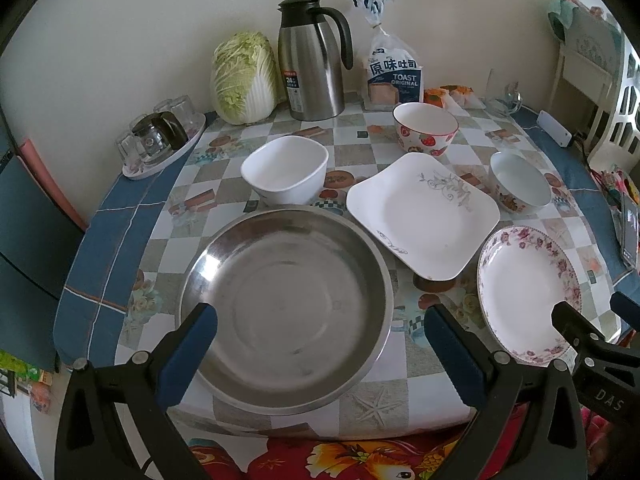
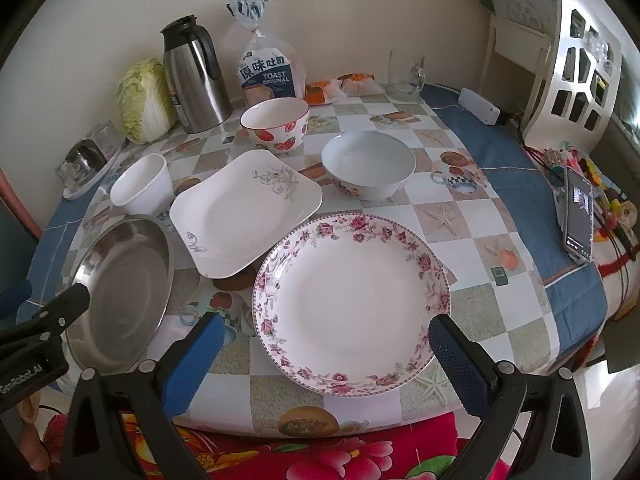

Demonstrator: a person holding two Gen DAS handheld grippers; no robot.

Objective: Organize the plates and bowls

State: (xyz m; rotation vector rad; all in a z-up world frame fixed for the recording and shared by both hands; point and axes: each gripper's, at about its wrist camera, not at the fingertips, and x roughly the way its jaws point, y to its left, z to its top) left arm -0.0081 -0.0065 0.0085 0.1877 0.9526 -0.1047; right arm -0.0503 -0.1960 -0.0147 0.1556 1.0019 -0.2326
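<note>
A steel round plate lies at the table's near left. My left gripper is open above its near edge, empty. A floral round plate lies near right. My right gripper is open above its near edge, empty. Between them lies a square white plate. Behind stand a square white bowl, a strawberry bowl and a small round bowl.
At the back stand a cabbage, a steel thermos jug, a toast bag and a glass mug. A tray of glasses sits far left. A phone lies at the right edge.
</note>
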